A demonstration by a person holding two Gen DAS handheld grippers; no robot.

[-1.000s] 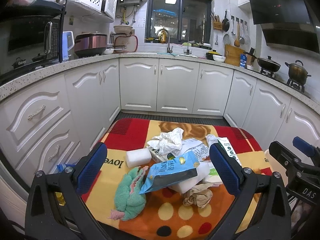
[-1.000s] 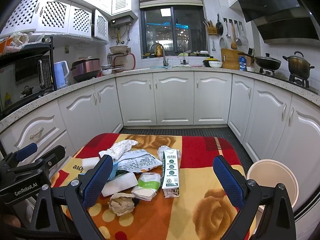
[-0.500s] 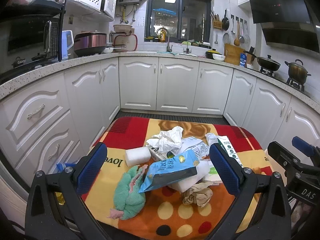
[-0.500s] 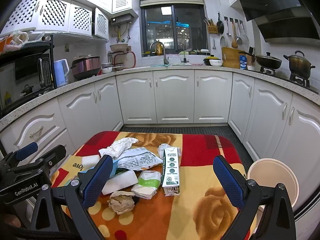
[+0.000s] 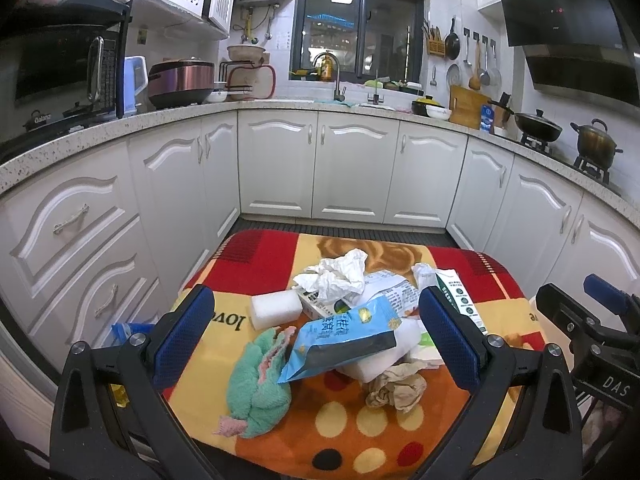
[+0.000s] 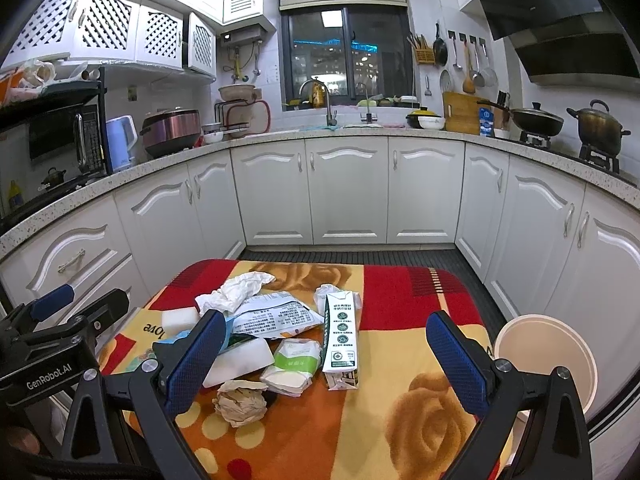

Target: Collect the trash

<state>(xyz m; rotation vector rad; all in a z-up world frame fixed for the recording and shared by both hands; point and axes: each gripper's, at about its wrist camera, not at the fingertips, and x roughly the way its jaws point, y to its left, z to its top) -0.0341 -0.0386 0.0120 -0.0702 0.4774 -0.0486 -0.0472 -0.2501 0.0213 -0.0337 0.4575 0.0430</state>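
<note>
From the left wrist, the left gripper (image 5: 316, 338) hangs wide open and empty over a blue bag (image 5: 340, 336) amid trash, a green cloth (image 5: 258, 380) to its left. From the right wrist, the right gripper (image 6: 326, 358) gapes empty near a milk carton (image 6: 340, 334); a bin (image 6: 546, 360), seemingly, stands right.

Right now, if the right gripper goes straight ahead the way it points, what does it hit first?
Probably the white-and-green milk carton lying on the blanket; it sits about centred between the open right gripper fingers, though depth is unclear.
</note>
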